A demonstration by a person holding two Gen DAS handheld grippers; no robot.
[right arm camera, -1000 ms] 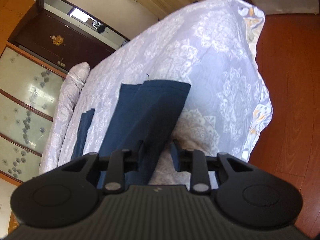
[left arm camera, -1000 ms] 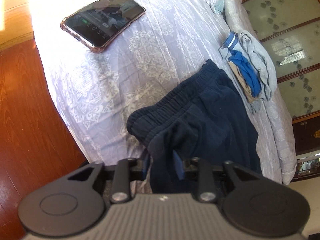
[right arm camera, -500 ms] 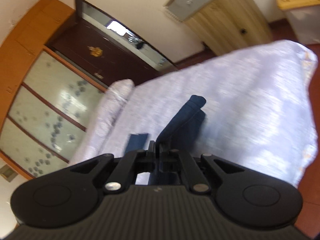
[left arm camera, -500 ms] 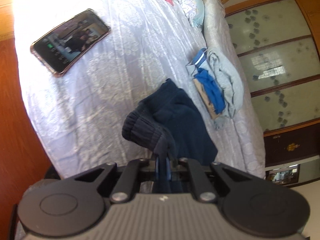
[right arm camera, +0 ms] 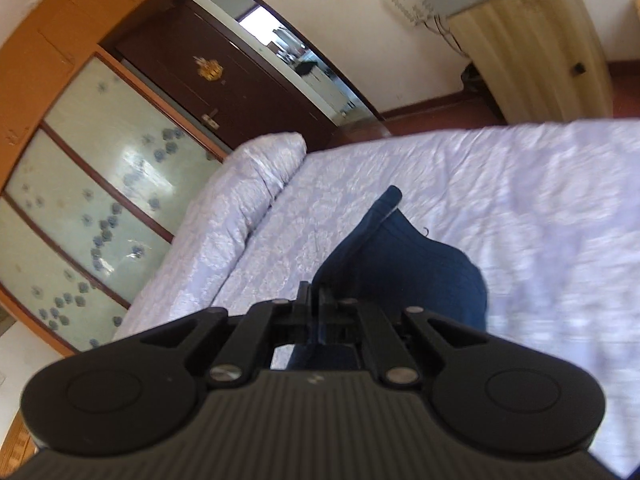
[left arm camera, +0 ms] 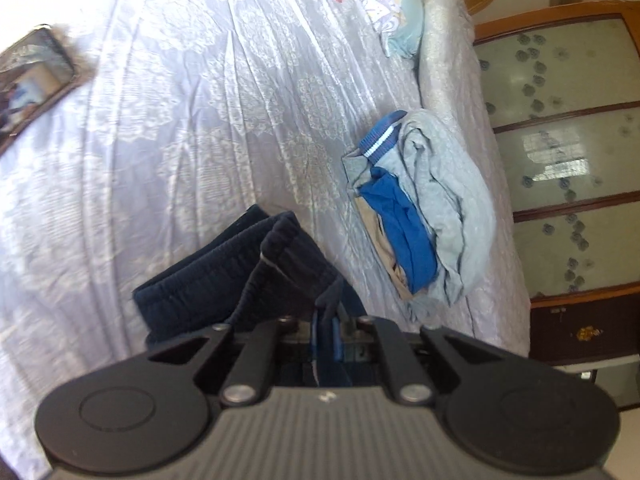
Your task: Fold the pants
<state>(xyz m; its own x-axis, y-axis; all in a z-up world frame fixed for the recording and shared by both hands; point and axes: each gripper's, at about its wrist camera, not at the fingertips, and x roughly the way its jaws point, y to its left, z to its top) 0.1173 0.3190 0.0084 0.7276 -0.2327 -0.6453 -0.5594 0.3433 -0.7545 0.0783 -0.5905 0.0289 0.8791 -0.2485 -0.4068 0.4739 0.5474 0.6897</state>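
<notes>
Left wrist view: my left gripper [left arm camera: 326, 330] has its jaws pressed together on a fold of the navy pants [left arm camera: 240, 280] near the ribbed elastic waistband, which bunches up in front of the fingers and trails back onto the pale lilac patterned bedspread [left arm camera: 200, 128]. Just to the right of the pants lies a loose pile of other clothes [left arm camera: 424, 216], grey fabric over a bright blue piece, with a blue-and-white striped band at its top edge. A phone in a brownish case [left arm camera: 34, 76] rests on the bedspread at the far left, well apart from the pants; its screen is lit, but I can read nothing on it. A patterned pillow [left arm camera: 396, 8] sits near the top of the bed. Right wrist view: my right gripper [right arm camera: 316, 300] is likewise pinched shut on navy cloth, the other end of the pants [right arm camera: 404, 264], which rises in a peak ahead of the fingers above the bedspread [right arm camera: 520, 200], here blurred on the right side. Beyond the bed stand wardrobe doors with frosted floral glass panels [right arm camera: 104, 184] in an orange wooden frame, and beside them a dark wooden door bearing a small gold ornament [right arm camera: 208, 68]. I can make out no brand, label or legible writing in either view; a small pale mark on each gripper body is too small to read.
</notes>
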